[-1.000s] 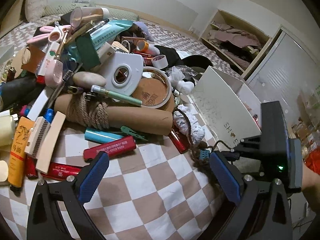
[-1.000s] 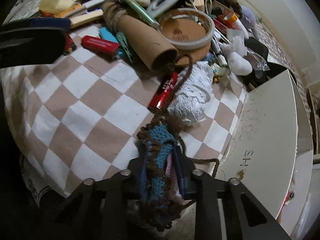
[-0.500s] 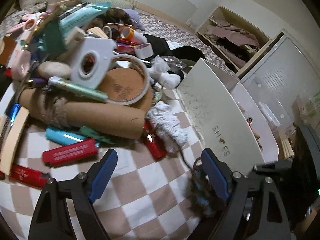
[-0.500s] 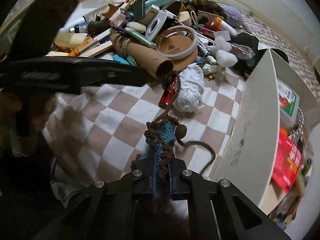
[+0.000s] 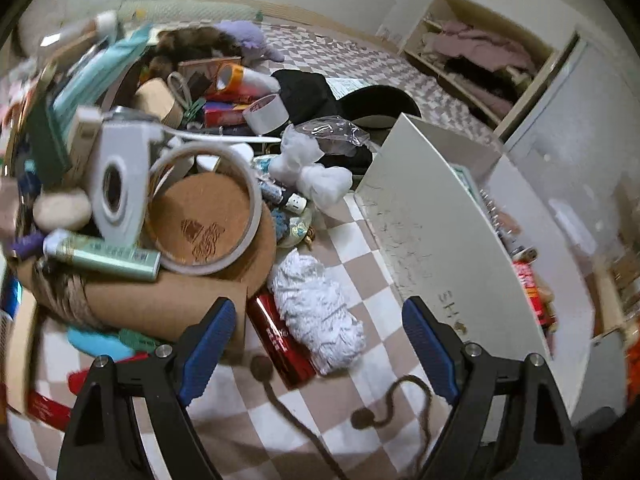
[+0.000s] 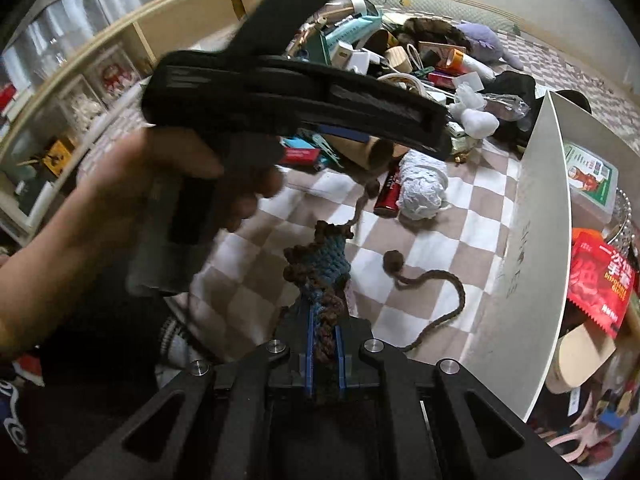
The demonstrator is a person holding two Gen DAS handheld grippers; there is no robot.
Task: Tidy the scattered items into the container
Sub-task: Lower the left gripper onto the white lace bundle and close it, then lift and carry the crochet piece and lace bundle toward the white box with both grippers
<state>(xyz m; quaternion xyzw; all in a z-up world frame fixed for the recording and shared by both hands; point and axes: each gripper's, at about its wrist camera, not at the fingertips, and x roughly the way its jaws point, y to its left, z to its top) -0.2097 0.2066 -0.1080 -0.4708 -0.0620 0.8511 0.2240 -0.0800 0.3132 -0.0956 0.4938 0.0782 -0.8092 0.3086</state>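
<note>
My right gripper [image 6: 323,354] is shut on a blue and brown crocheted pouch [image 6: 320,264], lifted above the checkered cloth; its brown cord [image 6: 436,280] hangs down with a knotted end, and the cord also shows in the left wrist view [image 5: 396,400]. The white box [image 6: 532,200] stands to the right, holding packets and other items. My left gripper [image 5: 316,344] is open and empty above a red tube [image 5: 280,340] and a white yarn ball [image 5: 316,308]. In the right wrist view the left gripper's body [image 6: 280,92] and the hand fill the upper left.
A large pile lies on the checkered cloth [image 5: 352,240]: a cardboard tube wound with rope [image 5: 132,300], a cork disc in a hoop [image 5: 200,220], a white tape dispenser [image 5: 120,176], a green tube [image 5: 104,256], tape rolls, black cloth [image 5: 316,96]. Shelves stand behind.
My right gripper has lifted the crocheted pouch higher and closer to the white box. My left gripper has swung right, over the red tube and the yarn ball, still open.
</note>
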